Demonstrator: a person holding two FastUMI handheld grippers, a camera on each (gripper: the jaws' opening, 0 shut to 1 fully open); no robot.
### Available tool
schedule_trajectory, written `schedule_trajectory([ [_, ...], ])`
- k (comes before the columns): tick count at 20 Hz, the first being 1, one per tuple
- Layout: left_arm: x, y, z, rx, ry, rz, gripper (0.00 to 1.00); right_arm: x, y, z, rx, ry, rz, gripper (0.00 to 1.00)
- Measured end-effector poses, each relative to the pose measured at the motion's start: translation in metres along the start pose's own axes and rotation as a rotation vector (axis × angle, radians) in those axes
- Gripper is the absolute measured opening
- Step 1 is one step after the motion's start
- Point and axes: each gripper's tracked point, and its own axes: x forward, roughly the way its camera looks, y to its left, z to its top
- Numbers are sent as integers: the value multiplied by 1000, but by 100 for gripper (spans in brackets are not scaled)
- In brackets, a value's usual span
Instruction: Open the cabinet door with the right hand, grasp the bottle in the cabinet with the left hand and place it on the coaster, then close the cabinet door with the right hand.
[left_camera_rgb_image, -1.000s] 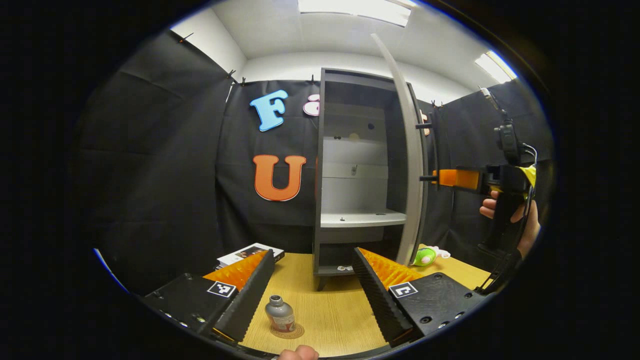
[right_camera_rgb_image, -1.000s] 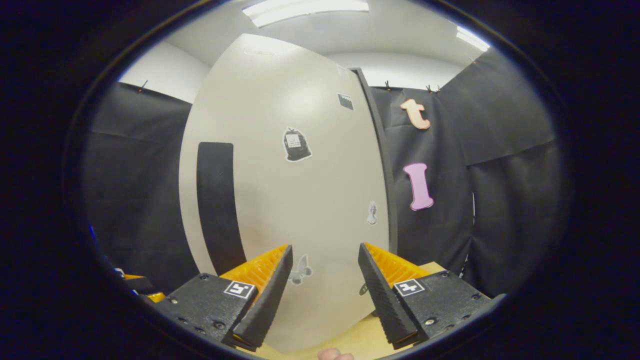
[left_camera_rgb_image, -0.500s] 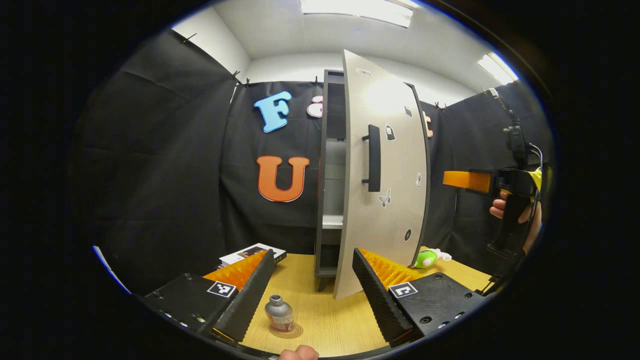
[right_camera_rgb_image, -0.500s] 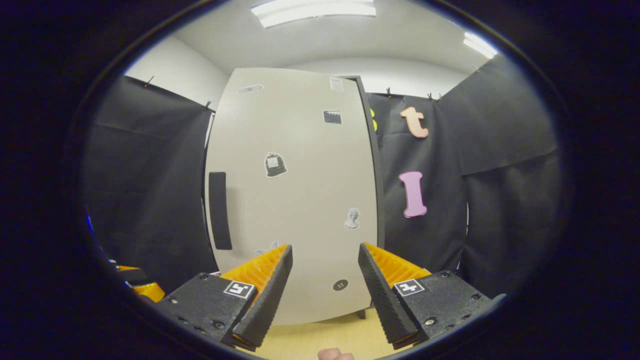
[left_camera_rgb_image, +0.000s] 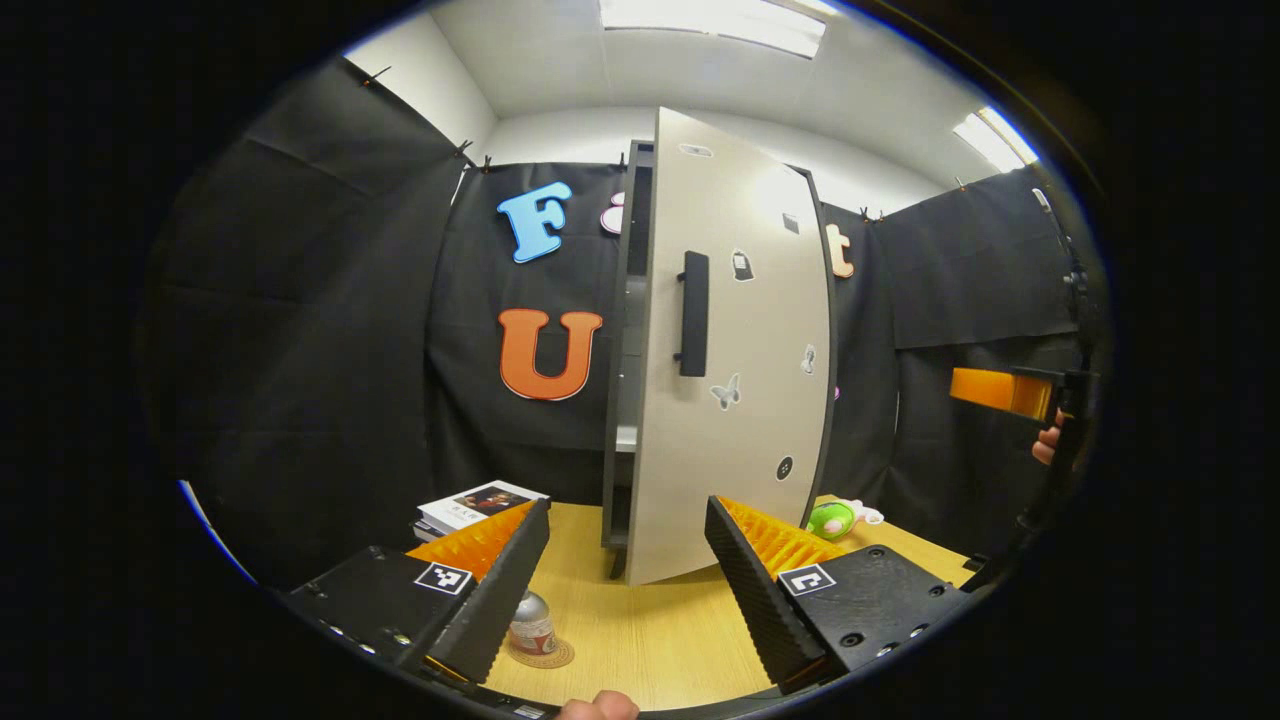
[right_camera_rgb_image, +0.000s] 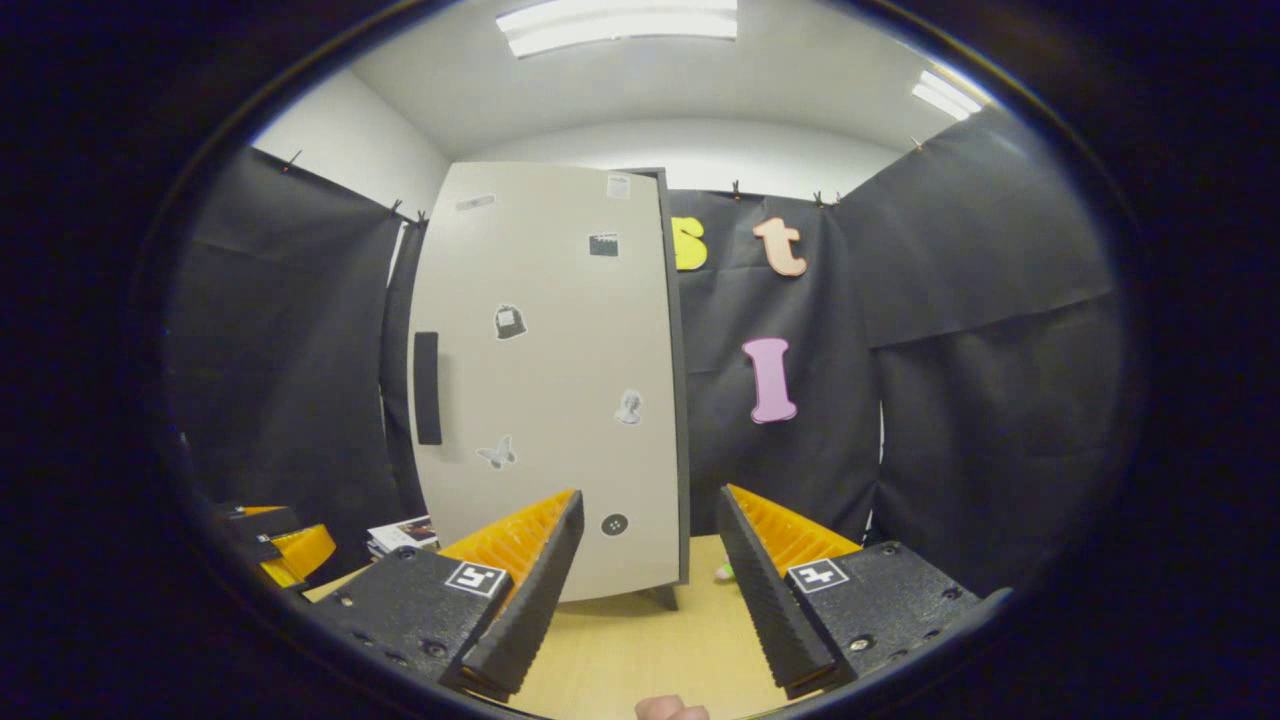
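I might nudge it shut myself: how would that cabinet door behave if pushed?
The cabinet door looks like a flat, rigid panel, so it probably swings whole rather than flexing. It hangs ajar with a gap at its handle side; a light push likely closes it. The cabinet is tall on small feet, so a hard shove might rock it.

A recording booth: black cloth walls (right_camera_rgb_image: 980, 330), ceiling light panels (right_camera_rgb_image: 620, 20), a wooden table (left_camera_rgb_image: 640, 640) with a cabinet (left_camera_rgb_image: 720, 350).
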Motion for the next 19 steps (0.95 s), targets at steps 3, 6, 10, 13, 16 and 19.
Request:
schedule_trajectory([
  [3, -2, -14, 3, 8, -9, -15, 95, -15, -13, -20, 13, 28, -23, 88],
  [6, -1, -27, 4, 12, -15, -34, 95, -23, -20, -28, 33, 40, -33, 88],
  [10, -1, -37, 5, 4, -15, -48, 95, -34, -31, -29, 27, 27, -59, 88],
  [13, -2, -39, 8, -1, -19, -48, 95, -37, -34, -37, 13, 20, -67, 88],
  [16, -3, -41, 7, -6, -18, -49, 95, -42, -33, -47, 14, 36, -65, 88],
  [19, -4, -41, 6, -6, -10, -47, 95, -46, -33, -47, 10, 33, -61, 88],
])
